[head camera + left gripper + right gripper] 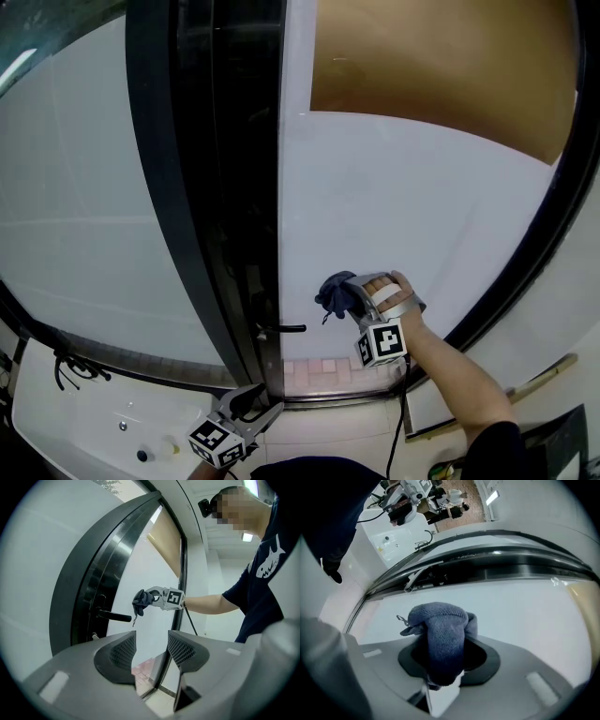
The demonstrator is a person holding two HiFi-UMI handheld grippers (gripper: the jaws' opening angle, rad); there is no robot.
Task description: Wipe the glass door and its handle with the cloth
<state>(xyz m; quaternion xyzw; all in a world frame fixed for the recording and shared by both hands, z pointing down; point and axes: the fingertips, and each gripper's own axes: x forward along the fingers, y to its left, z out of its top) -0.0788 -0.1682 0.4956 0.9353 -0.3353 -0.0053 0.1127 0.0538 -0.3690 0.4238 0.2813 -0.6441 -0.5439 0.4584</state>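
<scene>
Low at 6 o'clock, the left gripper has its jaws apart and empty. The black handle lies level, its free end toward 3 o'clock. At 2 o'clock from that end, the right gripper pinches the bunched dark cloth before the glass door.

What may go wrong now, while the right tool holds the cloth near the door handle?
1. The cloth is bunched in the right tool, so the hard jaws may scrape the glass door.
2. Its dangling loop may snag on the handle.
3. The left tool is open and empty, away from the door, so pressing might swing it.
</scene>
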